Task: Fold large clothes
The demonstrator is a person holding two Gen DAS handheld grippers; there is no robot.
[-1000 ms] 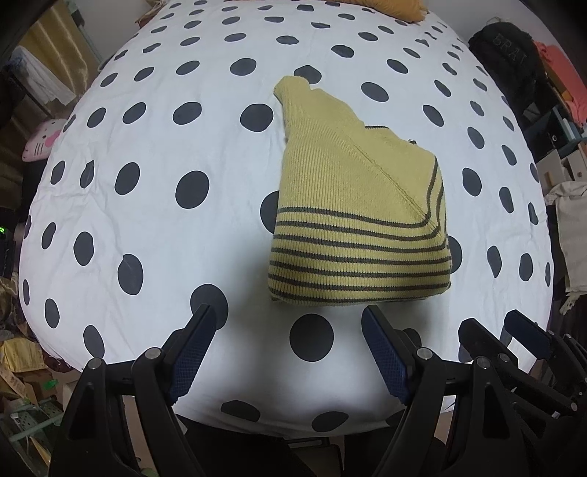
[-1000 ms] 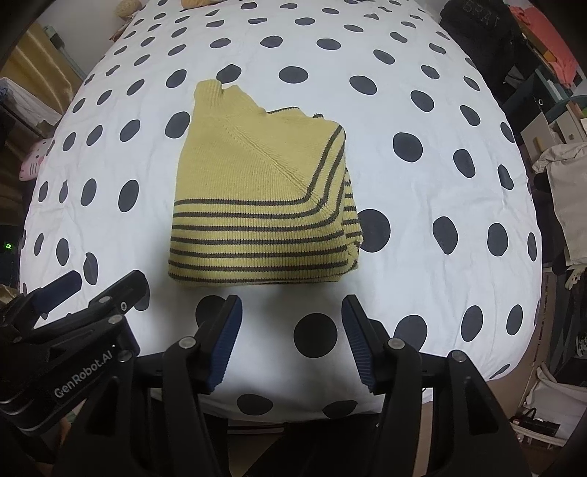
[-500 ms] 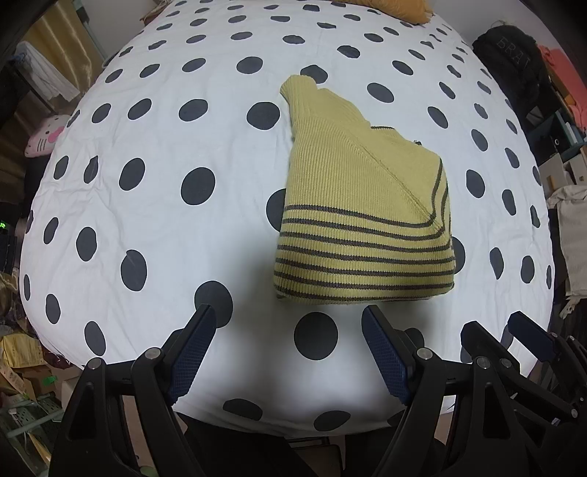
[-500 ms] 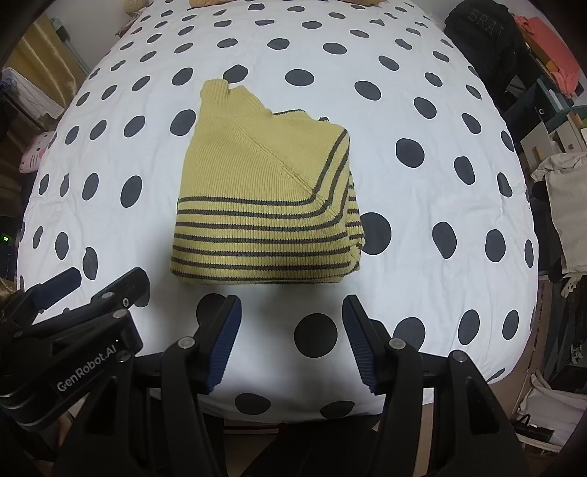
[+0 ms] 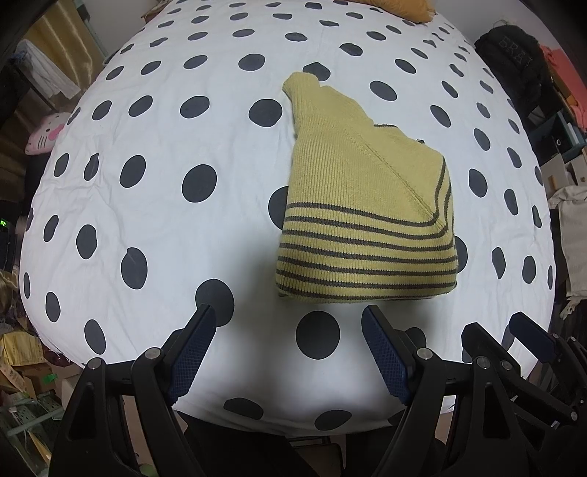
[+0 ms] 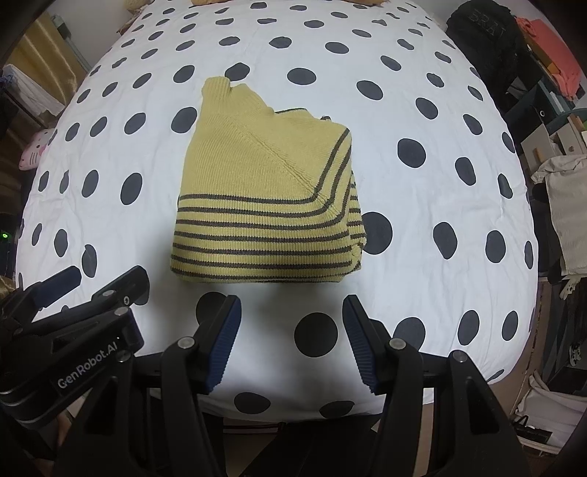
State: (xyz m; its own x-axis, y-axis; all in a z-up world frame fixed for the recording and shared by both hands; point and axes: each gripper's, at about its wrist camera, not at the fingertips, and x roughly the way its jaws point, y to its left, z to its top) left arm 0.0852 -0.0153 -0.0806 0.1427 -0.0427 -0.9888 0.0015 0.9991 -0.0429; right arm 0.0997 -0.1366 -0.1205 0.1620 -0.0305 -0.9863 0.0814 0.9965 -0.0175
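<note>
sweater (image 6: 264, 194): folded on the bed (image 6: 422, 205); square its loose collar corner
left hand-held gripper (image 5: 290, 323): wide, empty
right hand-held gripper (image 6: 291, 312): wide, empty

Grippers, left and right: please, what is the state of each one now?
Left gripper: open, holding nothing, short of the folded yellow striped sweater.
Right gripper: open, holding nothing.

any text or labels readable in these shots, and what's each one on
"GenRobot.AI": white print on the left gripper body, seen in the right wrist view.
"BRA": raised letters on the black bag beside the bed; anything after them is cut off.
Green display digits at the far left: too small to read.
</note>
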